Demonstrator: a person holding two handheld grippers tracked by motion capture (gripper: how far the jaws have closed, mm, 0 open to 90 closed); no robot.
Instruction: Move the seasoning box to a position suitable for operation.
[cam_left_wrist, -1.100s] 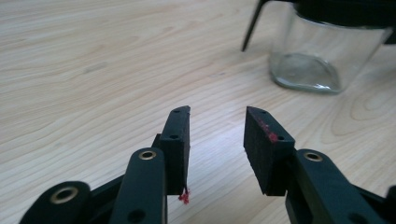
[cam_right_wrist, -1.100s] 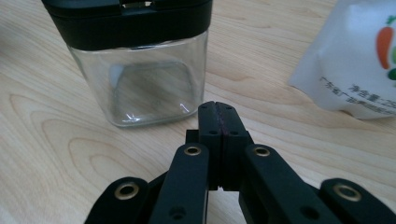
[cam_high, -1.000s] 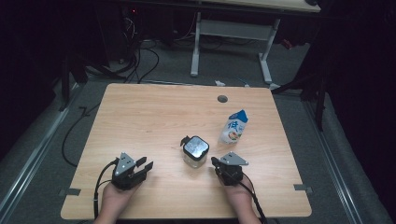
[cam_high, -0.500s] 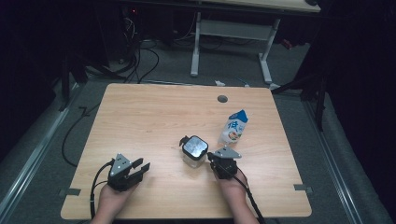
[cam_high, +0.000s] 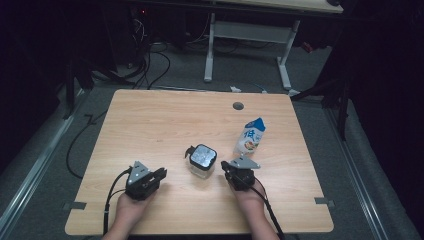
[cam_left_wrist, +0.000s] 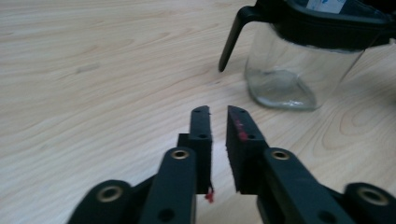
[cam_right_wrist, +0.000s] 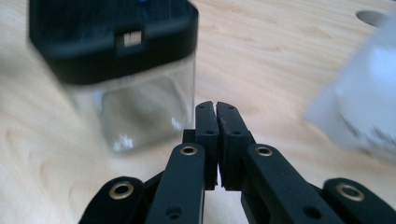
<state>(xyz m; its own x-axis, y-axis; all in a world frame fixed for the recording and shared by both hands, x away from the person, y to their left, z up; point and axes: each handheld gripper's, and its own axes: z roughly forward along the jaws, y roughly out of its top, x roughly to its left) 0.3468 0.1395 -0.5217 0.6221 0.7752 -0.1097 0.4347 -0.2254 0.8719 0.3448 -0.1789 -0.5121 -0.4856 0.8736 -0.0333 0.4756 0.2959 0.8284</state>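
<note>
Two sets of fingers are empty: the left gripper (cam_left_wrist: 218, 122) has just been closing to a thin gap, the right gripper (cam_right_wrist: 215, 110) is pressed together. Open wide before reaching the clear glass jug with black lid (cam_high: 201, 161) between them on the light wooden desk (cam_high: 165, 120).

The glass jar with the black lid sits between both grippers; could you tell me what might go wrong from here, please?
1. The glass jar is clear and smooth, so pads may slip on its wall.
2. The milk carton stands upright close behind the right gripper; a sweep could topple it.
3. The left gripper has just been closing with nothing between its jaws, and both look nearly shut, so either would need opening before a grasp.
</note>
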